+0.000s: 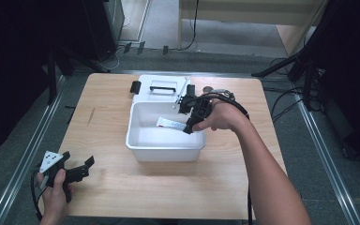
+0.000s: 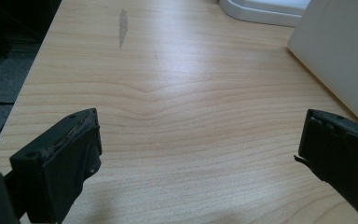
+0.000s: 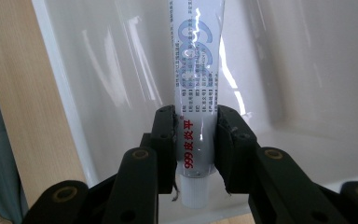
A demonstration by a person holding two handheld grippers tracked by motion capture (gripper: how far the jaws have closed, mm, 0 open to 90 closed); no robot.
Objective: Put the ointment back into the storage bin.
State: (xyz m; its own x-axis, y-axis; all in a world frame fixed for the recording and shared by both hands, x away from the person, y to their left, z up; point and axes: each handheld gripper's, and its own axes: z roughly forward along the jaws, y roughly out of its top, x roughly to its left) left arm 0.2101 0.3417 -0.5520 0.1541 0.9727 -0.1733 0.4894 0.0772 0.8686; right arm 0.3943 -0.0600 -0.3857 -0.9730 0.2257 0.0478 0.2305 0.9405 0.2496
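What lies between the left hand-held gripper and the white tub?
In the high view, bare wooden table separates the left hand-held gripper from the white tub. The left gripper view shows this too.

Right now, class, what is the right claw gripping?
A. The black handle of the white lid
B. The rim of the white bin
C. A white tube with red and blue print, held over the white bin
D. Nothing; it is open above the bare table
C: in the right gripper view, the right claw is shut on the tube near its cap end, with the white bin behind it.
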